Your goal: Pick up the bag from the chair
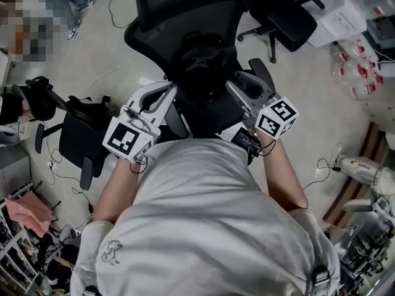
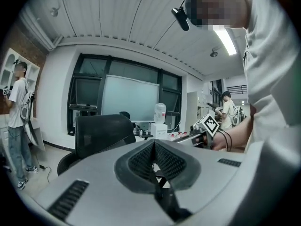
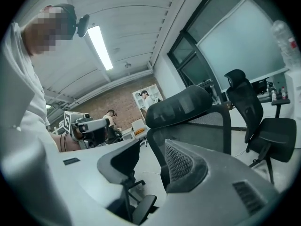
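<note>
black bag (image 1: 200, 66) sits on the chair (image 1: 179, 5) seat, frame centre. left gripper (image 2: 154, 142) closed, empty; right gripper (image 3: 151, 147) open, empty. risk: closed left jaws could shove the bag off, or the chair could roll.

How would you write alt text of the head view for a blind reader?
From above, a person in a pale T-shirt points the left tongs and right tongs at a black office chair with what looks like a dark bag on its seat.

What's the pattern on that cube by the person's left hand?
Black-and-white square markers on a white cube, clearest in the head view.
</note>
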The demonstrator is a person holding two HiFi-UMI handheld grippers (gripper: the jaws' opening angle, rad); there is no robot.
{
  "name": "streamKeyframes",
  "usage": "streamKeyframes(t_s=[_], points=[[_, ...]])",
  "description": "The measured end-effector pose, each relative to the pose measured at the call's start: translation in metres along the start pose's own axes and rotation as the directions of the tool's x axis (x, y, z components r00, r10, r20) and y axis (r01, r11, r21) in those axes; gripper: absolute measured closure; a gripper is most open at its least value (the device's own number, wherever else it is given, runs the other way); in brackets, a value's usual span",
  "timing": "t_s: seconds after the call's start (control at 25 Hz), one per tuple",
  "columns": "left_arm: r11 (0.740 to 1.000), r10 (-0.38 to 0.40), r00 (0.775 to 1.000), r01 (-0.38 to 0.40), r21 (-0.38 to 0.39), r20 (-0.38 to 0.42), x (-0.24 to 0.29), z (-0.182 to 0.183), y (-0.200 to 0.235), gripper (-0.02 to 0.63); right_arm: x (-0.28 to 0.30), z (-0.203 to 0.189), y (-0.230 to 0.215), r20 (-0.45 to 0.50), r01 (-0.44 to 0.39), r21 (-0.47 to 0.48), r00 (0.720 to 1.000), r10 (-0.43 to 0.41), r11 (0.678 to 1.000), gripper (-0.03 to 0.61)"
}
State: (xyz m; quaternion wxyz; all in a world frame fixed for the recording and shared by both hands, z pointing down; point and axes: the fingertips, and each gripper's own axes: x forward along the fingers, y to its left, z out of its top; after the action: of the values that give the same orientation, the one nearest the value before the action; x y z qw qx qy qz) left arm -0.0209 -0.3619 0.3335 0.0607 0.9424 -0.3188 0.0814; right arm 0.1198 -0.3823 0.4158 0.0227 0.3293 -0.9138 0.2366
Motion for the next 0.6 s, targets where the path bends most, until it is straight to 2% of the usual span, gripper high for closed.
streamKeyframes(t_s=[0.36, 0.6], points=[[1.000, -0.003, 0.999, 0.002, -0.009, -0.042, 0.027, -0.012, 0.018, 0.603, 0.027, -0.034, -0.045, -0.055, 0.008, 0.130, 0.998, 0.000, 0.991, 0.408], [0.999, -0.032, 0.996, 0.029, -0.033, -0.083, 0.041, -0.039, 0.034, 0.603, 0.045, -0.065, -0.071, -0.100, 0.021, 0.184, 0.995, -0.003, 0.983, 0.397]])
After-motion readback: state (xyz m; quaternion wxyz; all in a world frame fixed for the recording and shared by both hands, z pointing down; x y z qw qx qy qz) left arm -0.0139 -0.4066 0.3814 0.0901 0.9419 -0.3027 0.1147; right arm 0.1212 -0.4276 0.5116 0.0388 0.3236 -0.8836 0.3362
